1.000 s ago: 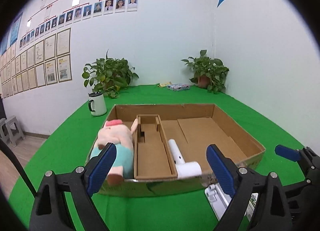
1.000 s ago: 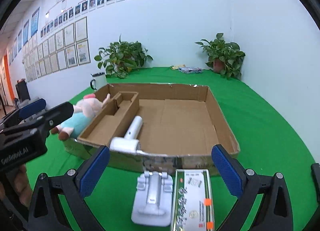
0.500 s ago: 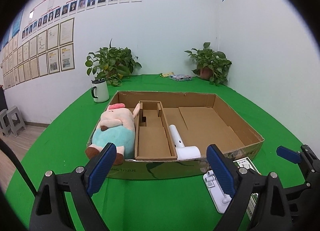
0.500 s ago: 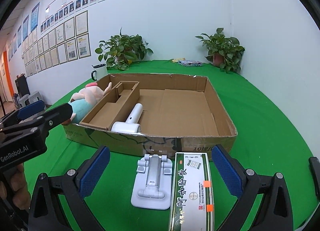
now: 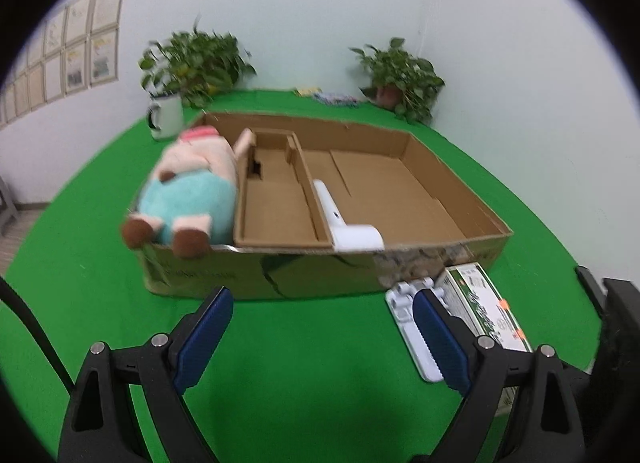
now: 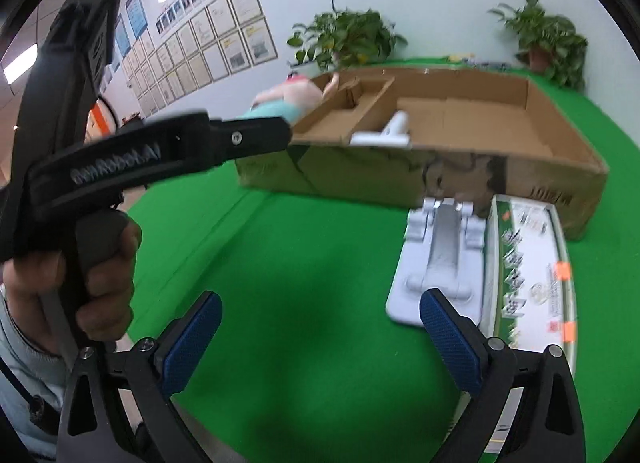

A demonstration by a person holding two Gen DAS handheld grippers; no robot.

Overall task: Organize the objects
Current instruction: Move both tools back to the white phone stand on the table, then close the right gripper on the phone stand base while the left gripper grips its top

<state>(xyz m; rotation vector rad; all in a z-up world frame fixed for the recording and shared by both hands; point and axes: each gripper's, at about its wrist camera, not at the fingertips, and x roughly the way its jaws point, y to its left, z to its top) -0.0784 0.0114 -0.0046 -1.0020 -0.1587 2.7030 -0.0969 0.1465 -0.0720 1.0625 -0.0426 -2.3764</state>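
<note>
The left tongs (image 6: 160, 151) bear blurred raised lettering that looks like "GenRobot.AI", while print on the cardboard box (image 6: 400, 179) and green-and-white carton (image 6: 528, 263) is unreadable.

White stand (image 6: 438, 259) and green-white carton (image 6: 528, 267) lie before box (image 6: 400, 183).

Both wrist views look obliquely down, close over the green desk (image 5: 304, 363), sharing the cardboard box (image 5: 280, 275) (image 6: 360, 179).

I see pale walls meeting at a corner, the left wall (image 6: 208, 51) hung with rows of framed certificates (image 6: 224, 43) and small portrait photos; two potted plants (image 5: 196, 63) stand at the back; a green cloth (image 5: 304, 375) covers the surface
</note>
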